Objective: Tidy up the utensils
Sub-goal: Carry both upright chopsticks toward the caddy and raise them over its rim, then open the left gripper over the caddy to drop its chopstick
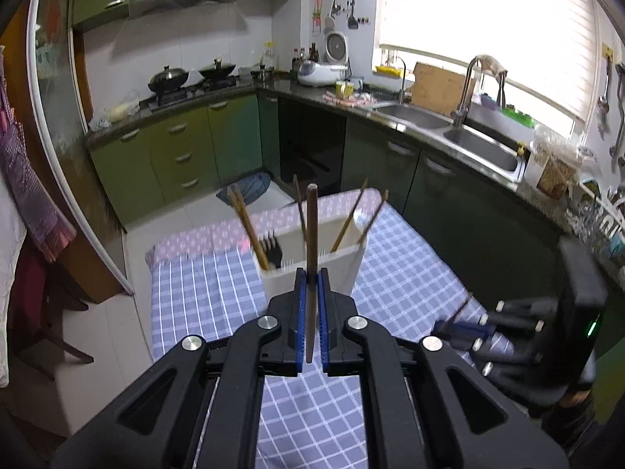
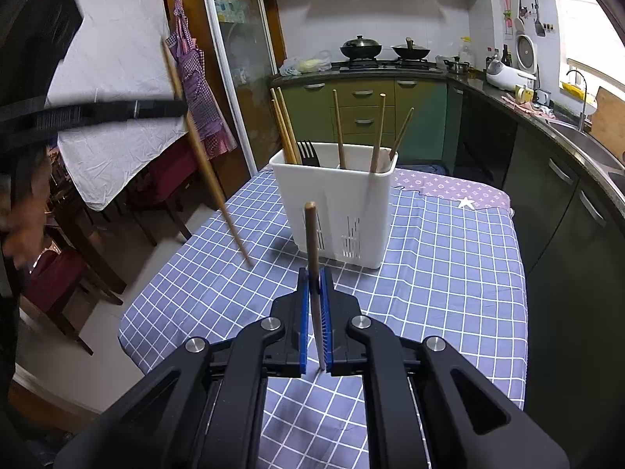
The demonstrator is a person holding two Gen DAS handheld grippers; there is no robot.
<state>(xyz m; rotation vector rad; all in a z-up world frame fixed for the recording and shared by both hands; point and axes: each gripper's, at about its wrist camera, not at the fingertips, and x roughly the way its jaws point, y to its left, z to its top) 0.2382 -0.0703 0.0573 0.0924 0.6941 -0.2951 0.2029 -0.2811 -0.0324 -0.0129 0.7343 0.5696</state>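
A white utensil holder (image 1: 312, 262) (image 2: 336, 211) stands on the checked tablecloth (image 2: 441, 273). In it are several wooden chopsticks (image 2: 340, 129) and a black fork (image 2: 308, 154). My left gripper (image 1: 311, 273) is shut on a brown chopstick (image 1: 311, 226) that stands upright just in front of the holder. From the right wrist view, the left gripper (image 2: 181, 108) hangs at upper left with its chopstick (image 2: 203, 160) slanting down toward the cloth. My right gripper (image 2: 315, 273) (image 1: 449, 326) is shut on another chopstick (image 2: 311, 234), brown at the top and pale lower down.
The table is small, and its edges drop to the tiled floor (image 1: 203, 211) on the left and far sides. Green cabinets and a counter with a sink (image 1: 480, 148) run along the right. Chairs and a covered table (image 2: 113, 148) stand to the left.
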